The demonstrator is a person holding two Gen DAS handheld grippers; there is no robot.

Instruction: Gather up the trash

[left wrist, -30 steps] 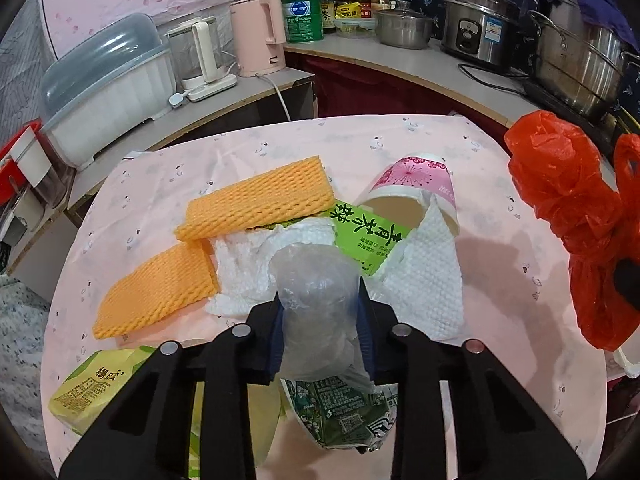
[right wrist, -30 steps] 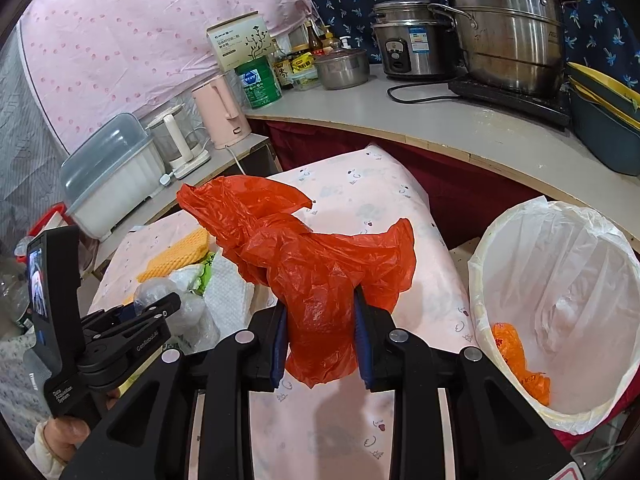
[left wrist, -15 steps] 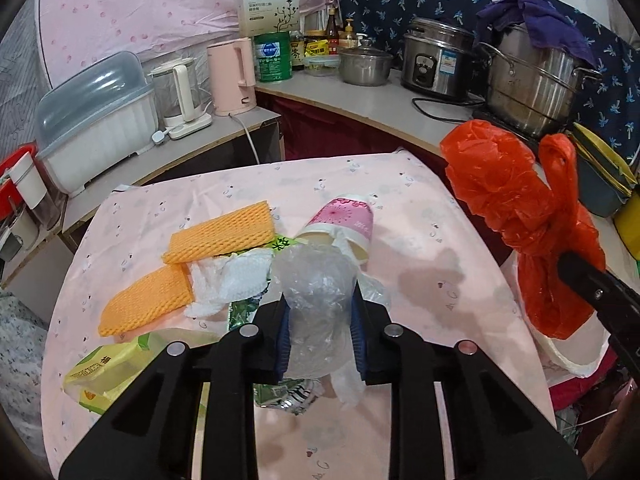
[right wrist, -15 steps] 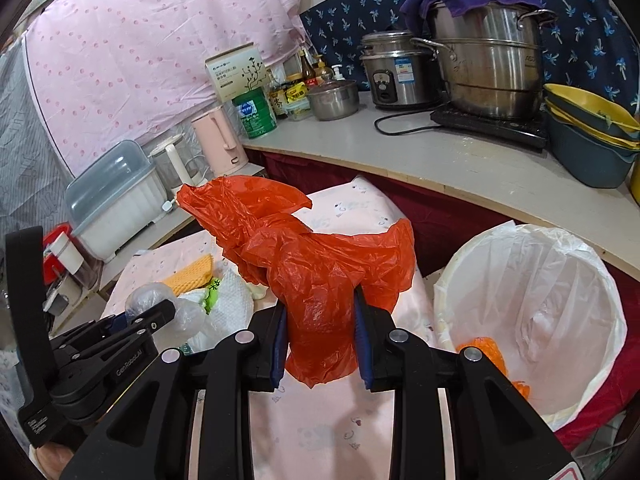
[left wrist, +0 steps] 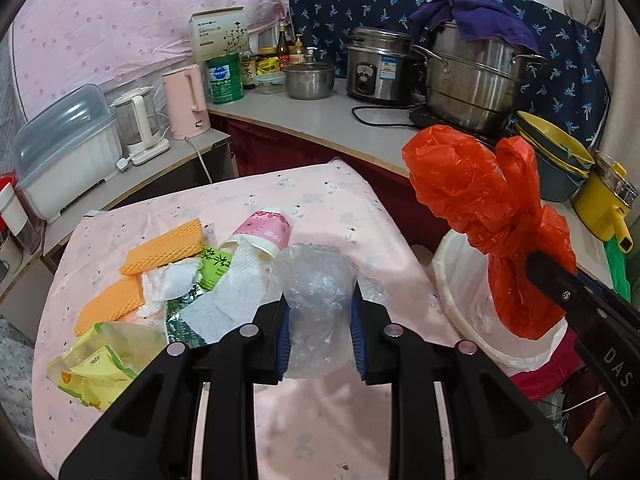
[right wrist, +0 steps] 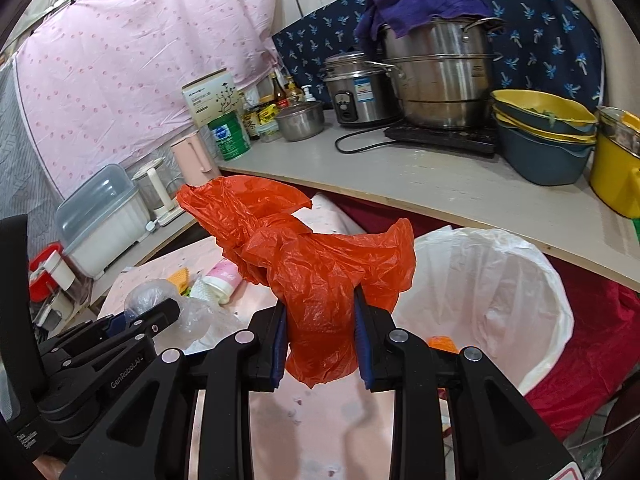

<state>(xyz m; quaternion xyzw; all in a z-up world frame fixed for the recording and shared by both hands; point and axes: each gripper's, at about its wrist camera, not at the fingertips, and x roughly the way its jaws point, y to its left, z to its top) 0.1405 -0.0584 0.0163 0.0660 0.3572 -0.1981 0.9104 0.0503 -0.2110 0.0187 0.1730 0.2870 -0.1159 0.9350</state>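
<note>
My left gripper [left wrist: 319, 334] is shut on a crumpled clear plastic bag [left wrist: 316, 292], held above the pink table [left wrist: 336, 432]. My right gripper [right wrist: 320, 338] is shut on a crumpled red plastic bag [right wrist: 316, 256], held beside the white-lined trash bin [right wrist: 492, 292]; the red bag also shows in the left wrist view [left wrist: 484, 208], over the bin [left wrist: 460, 280]. Some orange trash [right wrist: 442, 344] lies in the bin. On the table lie a pink paper cup [left wrist: 262, 232], orange foam nets [left wrist: 168, 244], white tissues [left wrist: 236, 292], green wrappers [left wrist: 214, 266] and a yellow-green packet [left wrist: 96, 364].
A counter [right wrist: 400, 176] runs behind the table and bin with steel pots [right wrist: 436, 76], a rice cooker [right wrist: 356, 88], stacked bowls [right wrist: 540, 136], a yellow pot [right wrist: 616, 160], a pink kettle [left wrist: 186, 102] and a white lidded box [left wrist: 66, 144].
Both grippers have risen and swung right toward the bin, each keeping its bag. The table trash now lies farther off to the left.
</note>
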